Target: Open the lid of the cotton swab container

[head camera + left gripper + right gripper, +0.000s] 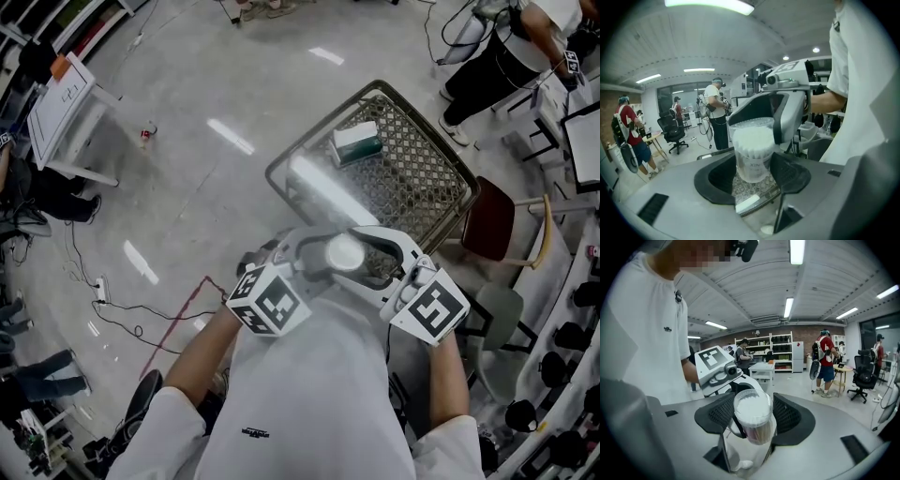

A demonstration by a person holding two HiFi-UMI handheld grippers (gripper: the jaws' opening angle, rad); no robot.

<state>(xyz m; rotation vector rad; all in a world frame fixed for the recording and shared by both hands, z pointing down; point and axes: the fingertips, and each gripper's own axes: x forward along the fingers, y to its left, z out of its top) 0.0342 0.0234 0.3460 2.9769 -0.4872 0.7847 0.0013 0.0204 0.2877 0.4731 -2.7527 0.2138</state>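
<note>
Holding the cotton swab container [752,154] in the air above a shopping cart [427,178], the left gripper [752,174] had its jaws wide but pressed on the clear lower body. The right gripper [752,417] clamped the top end at the lid [750,125]. The lid looked seated, so opening had probably only begun. Next, the right gripper would likely need to pull or twist while the left held firm.

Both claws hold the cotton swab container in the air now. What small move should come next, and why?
Probably pull the right claw gently away from the left claw, along the container. The right one grips the lid end, the lid looks still seated, and the left one holds the body.
</note>
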